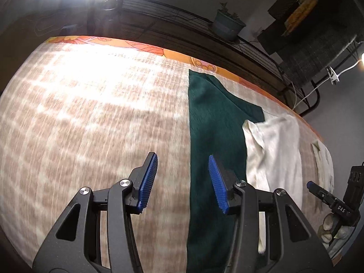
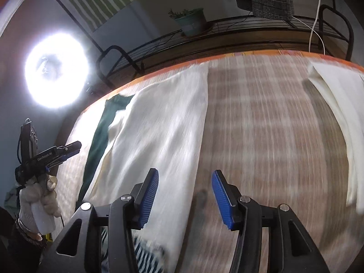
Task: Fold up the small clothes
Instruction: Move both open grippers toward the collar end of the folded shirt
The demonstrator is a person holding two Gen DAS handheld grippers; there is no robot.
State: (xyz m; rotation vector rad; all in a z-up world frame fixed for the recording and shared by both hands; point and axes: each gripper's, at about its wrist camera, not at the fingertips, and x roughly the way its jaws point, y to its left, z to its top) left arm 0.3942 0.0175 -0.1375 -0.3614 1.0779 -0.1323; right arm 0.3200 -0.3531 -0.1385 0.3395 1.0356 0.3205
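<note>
Hovering over the checked cover (image 1: 91,118), both grippers are spread and hold nothing. The left gripper (image 1: 183,182) straddles the green cloth's (image 1: 213,122) left edge; the right gripper (image 2: 184,192) straddles the white cloth's (image 2: 159,132) right edge. Both cloths run lengthwise away from the fingers.

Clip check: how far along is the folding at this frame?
Done: the dark green cloth lies flat in a long strip, apparently folded. In hand: nothing; the left gripper and right gripper hover open and empty. Left: the cream cloth beside it is spread out and rumpled, and another white piece lies at the right edge.
</note>
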